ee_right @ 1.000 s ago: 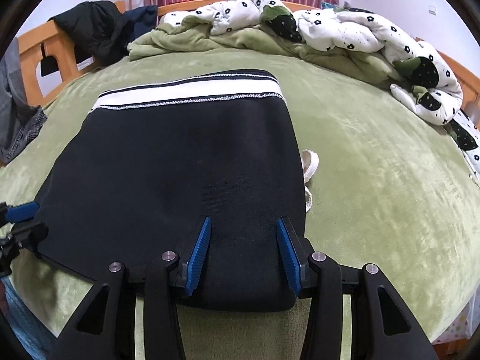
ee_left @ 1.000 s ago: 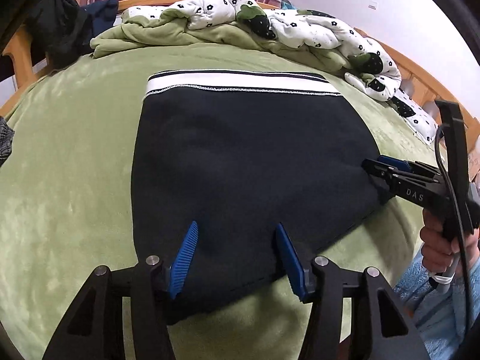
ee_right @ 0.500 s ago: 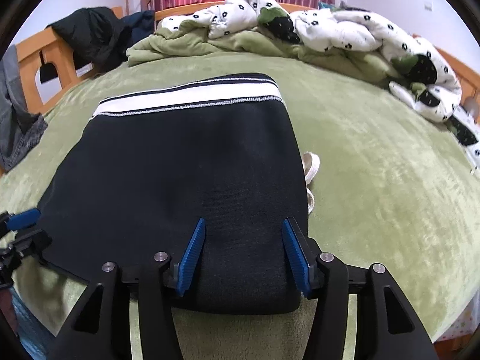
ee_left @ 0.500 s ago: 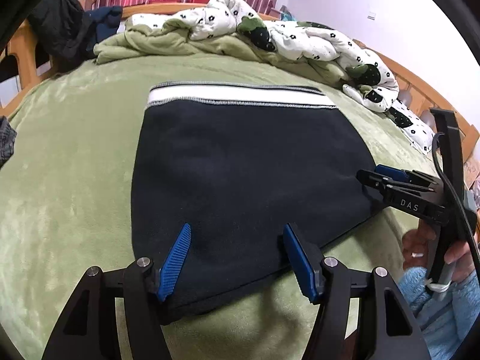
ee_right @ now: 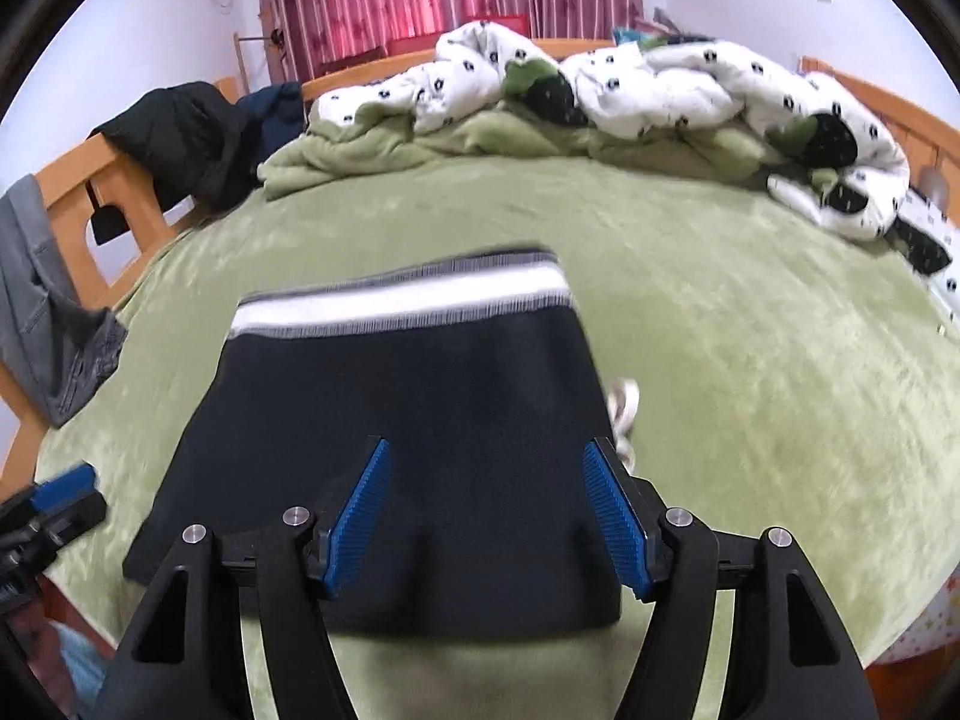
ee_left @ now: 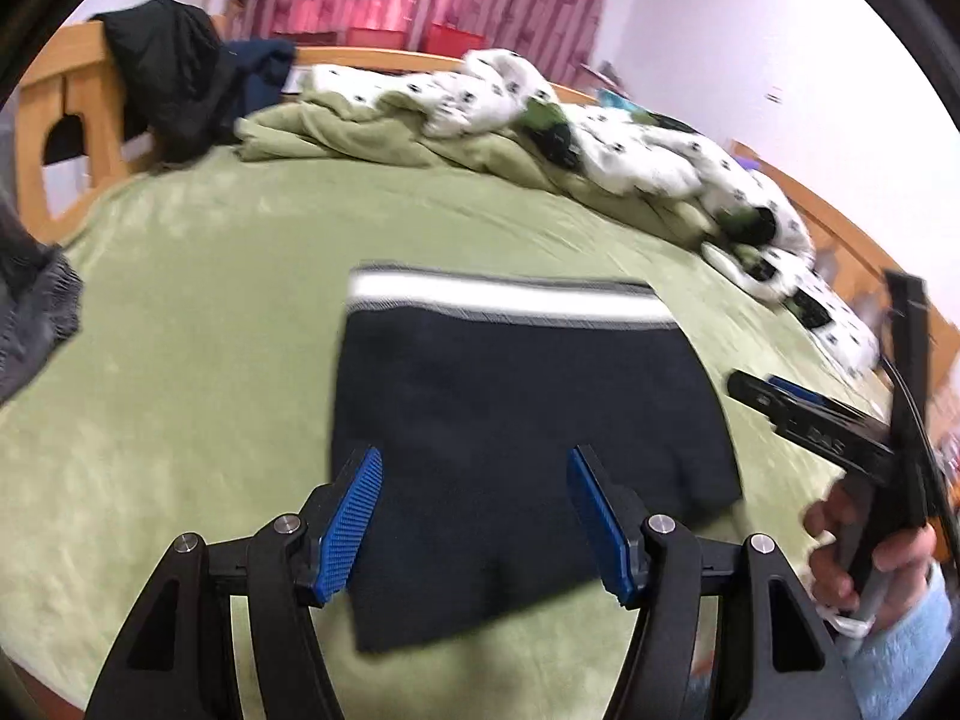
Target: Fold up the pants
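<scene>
The black pants (ee_left: 510, 420) lie folded flat on the green bed cover, white-striped waistband (ee_left: 510, 297) at the far end. They also show in the right wrist view (ee_right: 420, 420). My left gripper (ee_left: 471, 519) is open and empty, raised above the near edge of the pants. My right gripper (ee_right: 486, 516) is open and empty, also above the near edge. The right gripper shows at the right of the left wrist view (ee_left: 804, 414), and the left gripper at the far left of the right wrist view (ee_right: 54, 501). A white drawstring (ee_right: 624, 414) pokes out beside the pants.
A crumpled white flower-print duvet (ee_right: 660, 90) and a green blanket (ee_right: 390, 150) are piled at the far end of the bed. Dark clothes (ee_right: 174, 138) hang on the wooden bed frame (ee_right: 72, 192) at left. Grey clothing (ee_right: 42, 312) lies at the left edge.
Both grippers have pulled back and up from the pants, which now look smaller and farther. Both sets of jaws have opened wider. The pants have not moved.
</scene>
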Demonstrator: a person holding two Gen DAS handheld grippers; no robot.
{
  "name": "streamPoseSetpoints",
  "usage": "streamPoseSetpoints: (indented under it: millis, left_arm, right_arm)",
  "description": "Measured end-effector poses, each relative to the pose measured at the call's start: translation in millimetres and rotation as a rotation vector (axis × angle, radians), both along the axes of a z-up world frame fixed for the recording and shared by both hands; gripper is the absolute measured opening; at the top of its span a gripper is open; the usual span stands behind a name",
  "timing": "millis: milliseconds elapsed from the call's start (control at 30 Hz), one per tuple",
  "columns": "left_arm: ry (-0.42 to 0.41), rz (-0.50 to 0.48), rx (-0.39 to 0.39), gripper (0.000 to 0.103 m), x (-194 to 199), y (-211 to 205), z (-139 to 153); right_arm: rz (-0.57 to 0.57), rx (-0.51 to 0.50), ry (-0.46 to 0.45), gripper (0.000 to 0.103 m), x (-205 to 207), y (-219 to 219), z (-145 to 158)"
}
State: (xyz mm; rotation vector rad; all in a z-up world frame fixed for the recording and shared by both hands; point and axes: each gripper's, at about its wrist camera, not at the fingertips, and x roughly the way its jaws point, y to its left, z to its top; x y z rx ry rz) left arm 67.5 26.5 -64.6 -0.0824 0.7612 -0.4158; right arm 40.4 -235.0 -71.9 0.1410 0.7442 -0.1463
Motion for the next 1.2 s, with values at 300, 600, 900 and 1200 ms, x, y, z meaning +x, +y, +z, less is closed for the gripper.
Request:
streamPoseSetpoints:
  millis: [300,600,900,1200]
  left_arm:
    - [-0.067,-0.044,-0.004,0.062,86,-51,19]
    - [0.072,-0.077,0.021,0.062,126,-75,-49]
    - [0.215,-0.035,-0.054,0.061,152,-60,-67]
    - [0.217,-0.073,0.048,0.062,143,-69,-64]
  right_arm:
    - [-0.024,-0.014,-0.019,0.066,62,-25,21]
    - [-0.014,-0.026,0.069,0.066,111,-39,-41]
    - [-0.026,0.07,0.102,0.07,147,-41,-66]
    - [-0.06,0.17,0.117,0.078,147,-52,-74]
